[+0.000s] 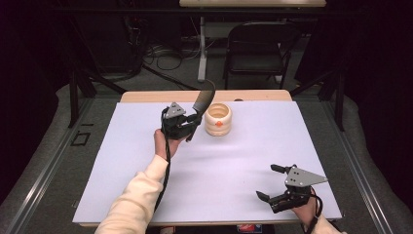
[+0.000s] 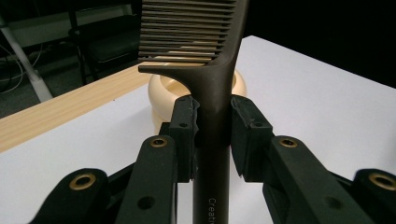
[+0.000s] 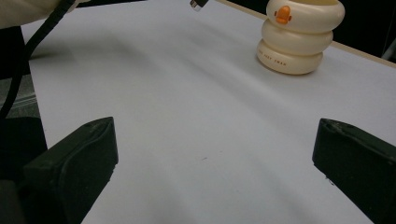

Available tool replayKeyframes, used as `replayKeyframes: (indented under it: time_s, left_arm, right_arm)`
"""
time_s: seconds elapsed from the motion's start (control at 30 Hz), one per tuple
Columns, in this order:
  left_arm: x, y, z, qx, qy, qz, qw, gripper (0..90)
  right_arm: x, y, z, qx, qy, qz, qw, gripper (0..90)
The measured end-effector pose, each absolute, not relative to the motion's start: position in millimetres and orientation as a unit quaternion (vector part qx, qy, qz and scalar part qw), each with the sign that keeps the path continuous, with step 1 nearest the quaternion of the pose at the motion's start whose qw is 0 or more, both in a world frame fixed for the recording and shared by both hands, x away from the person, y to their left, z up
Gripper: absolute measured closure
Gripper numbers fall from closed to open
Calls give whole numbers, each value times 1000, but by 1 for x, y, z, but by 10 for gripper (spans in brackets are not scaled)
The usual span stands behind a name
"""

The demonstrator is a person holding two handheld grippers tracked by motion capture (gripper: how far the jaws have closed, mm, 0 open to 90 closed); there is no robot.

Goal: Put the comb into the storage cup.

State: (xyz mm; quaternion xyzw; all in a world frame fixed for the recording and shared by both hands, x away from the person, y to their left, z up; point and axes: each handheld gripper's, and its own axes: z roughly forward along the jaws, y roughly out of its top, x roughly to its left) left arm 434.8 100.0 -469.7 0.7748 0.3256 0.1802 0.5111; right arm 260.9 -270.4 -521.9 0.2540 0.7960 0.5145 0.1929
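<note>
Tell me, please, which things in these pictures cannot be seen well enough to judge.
- Comb: in the left gripper view the top edge cuts its teeth off, and the print on its handle runs out of the bottom edge.
- Cream holder: its inside is hidden by its own rim in the right gripper view; the small print on its base is too small to read.
- Right gripper: the bottom edge of the high view cuts off the hand that holds it.

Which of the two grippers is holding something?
The left gripper, clamped on the dark comb beside the cream holder; the right gripper is open and empty.
</note>
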Motion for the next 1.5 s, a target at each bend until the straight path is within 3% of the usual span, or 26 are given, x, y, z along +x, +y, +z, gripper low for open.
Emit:
replayKeyframes:
  time_s: [1.5]
  left_arm:
    - [460, 75, -452, 763, 319, 195, 527, 723]
  right_arm:
    - [261, -271, -522, 254, 797, 513, 192, 0]
